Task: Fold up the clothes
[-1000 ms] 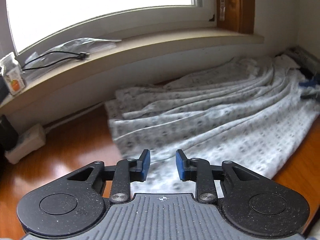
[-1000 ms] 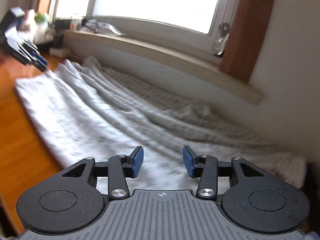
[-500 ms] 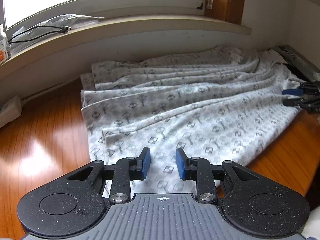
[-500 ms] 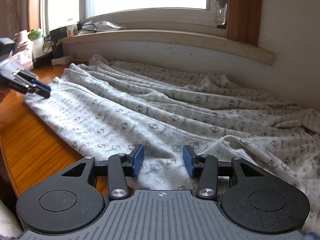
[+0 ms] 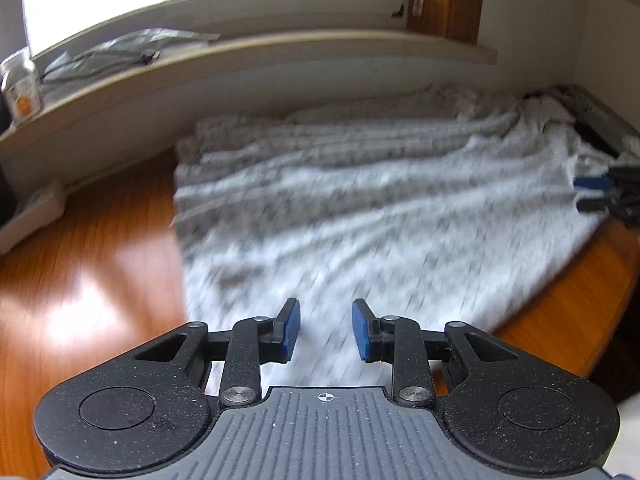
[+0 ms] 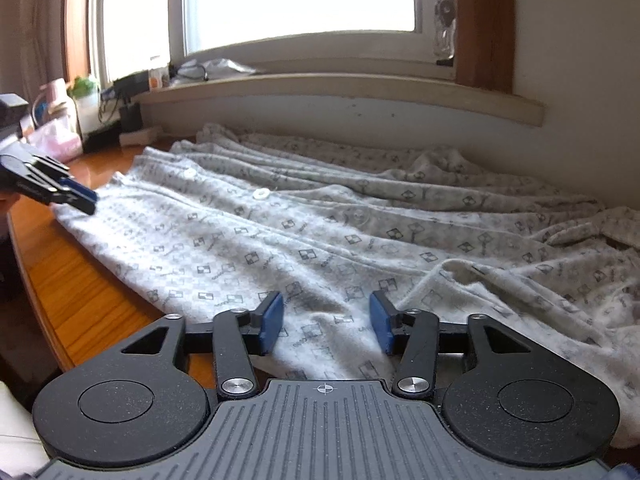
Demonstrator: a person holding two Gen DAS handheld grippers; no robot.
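The pale grey garment (image 6: 320, 232) with the small dark printed squares is lying spread out on the wooden table (image 6: 80, 292), and it is reaching almost to the wall under the window sill (image 6: 340, 88). It is lying in long wrinkles that are running along the wall. Two white buttons (image 6: 261, 193) are showing on its front strip, and near my right side the cloth is bunching up into thicker folds.

My right gripper (image 6: 325, 322) is hanging over the near edge of the garment. Its jaws are opening, the blue pads (image 6: 272, 320) are standing apart, and only the cloth lying below is showing in the gap; they are not pinching it. My left gripper (image 5: 326, 330) is hanging over the other end of the near edge. Its jaws are opening too, with a narrower gap, and the pads are not pressing on anything. The left wrist view is blurring, so I cannot tell if the tips are touching the cloth. In the right wrist view, the left gripper's tips are just at the far left corner of the garment.

On the window sill a small jar (image 5: 20, 92) and some cables (image 5: 120, 56) are lying. A white power strip (image 5: 28, 216) is resting by the wall.
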